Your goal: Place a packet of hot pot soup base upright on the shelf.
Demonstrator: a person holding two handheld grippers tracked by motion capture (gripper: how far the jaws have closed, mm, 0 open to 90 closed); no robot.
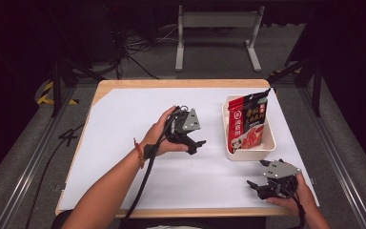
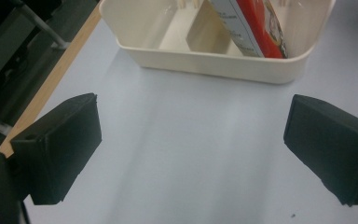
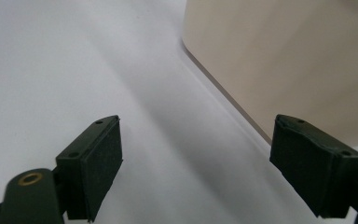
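Two grippers work over a white sheet (image 1: 138, 114) spread on a wooden table (image 1: 106, 86), and both are empty. In the high view the left gripper (image 1: 198, 145) is held in the person's left hand (image 1: 164, 136) near the middle of the sheet, its jaws pointing to the right toward a cream plastic bin (image 1: 271, 143); a gap of bare sheet lies between them. The left gripper view shows its two black jaws standing wide apart with nothing between them but the sheet, and the bin's long wall (image 2: 214, 65) ahead. A red sauce packet (image 1: 249, 125) stands inside the bin, leaning against its wall, its top rising above the rim; in the left gripper view the packet (image 2: 256, 28) slants in the bin's right-hand part. The right gripper (image 1: 257, 185) sits near the table's front right corner in the person's right hand (image 1: 298, 193), just in front of the bin's near end, jaws pointing left. In the right gripper view its jaws are likewise spread wide over bare sheet, gripping nothing, with the bin's outer wall (image 3: 289, 60) close ahead on the right. Black cables trail from both grippers toward the table's near edge.
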